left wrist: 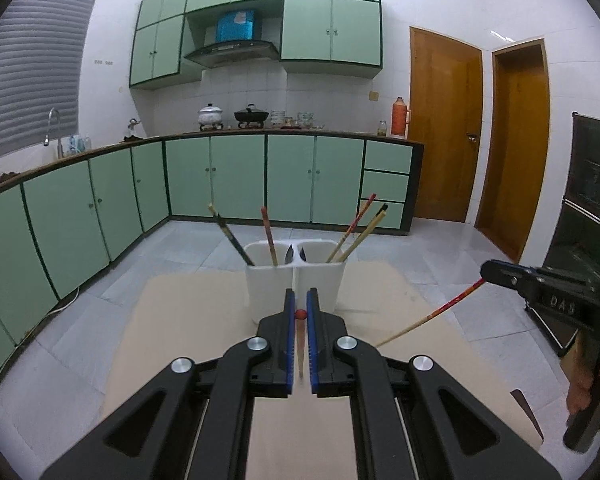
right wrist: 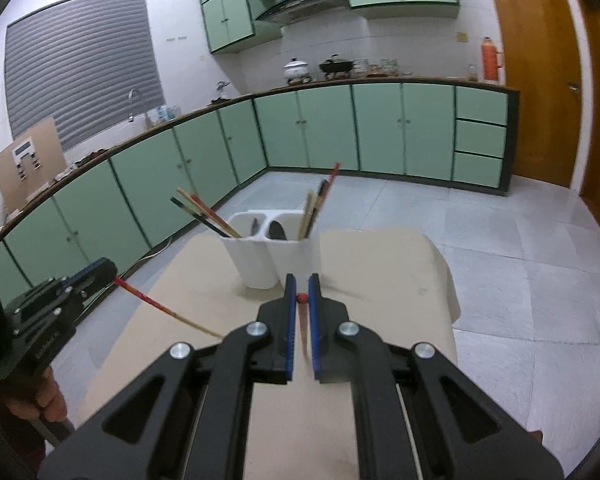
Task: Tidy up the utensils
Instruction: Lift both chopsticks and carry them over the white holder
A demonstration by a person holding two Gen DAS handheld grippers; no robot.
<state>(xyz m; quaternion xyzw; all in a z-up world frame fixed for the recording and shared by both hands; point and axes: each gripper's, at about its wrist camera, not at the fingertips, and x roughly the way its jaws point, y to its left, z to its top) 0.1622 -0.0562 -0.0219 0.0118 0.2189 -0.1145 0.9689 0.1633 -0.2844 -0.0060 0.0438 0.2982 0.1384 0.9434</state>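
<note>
Beige table (left wrist: 188, 320), white holder (left wrist: 296, 280); both hand-held grippers pinching chopsticks

Two grippers: left gripper (left wrist: 300, 300) and right gripper (right wrist: 302, 286), each clamped on one red-tipped chopstick, so two held chopsticks (left wrist: 301, 340) (right wrist: 303, 332). One white holder (left wrist: 296, 276) ahead of the fingertips, two compartments. Loose chopsticks in it: left compartment (left wrist: 269, 236) about three, right compartment (left wrist: 358, 232) about three; exact count unclear. Two dark utensil tips (left wrist: 289, 254) at the divider. One tan mat (left wrist: 188, 320).
</note>
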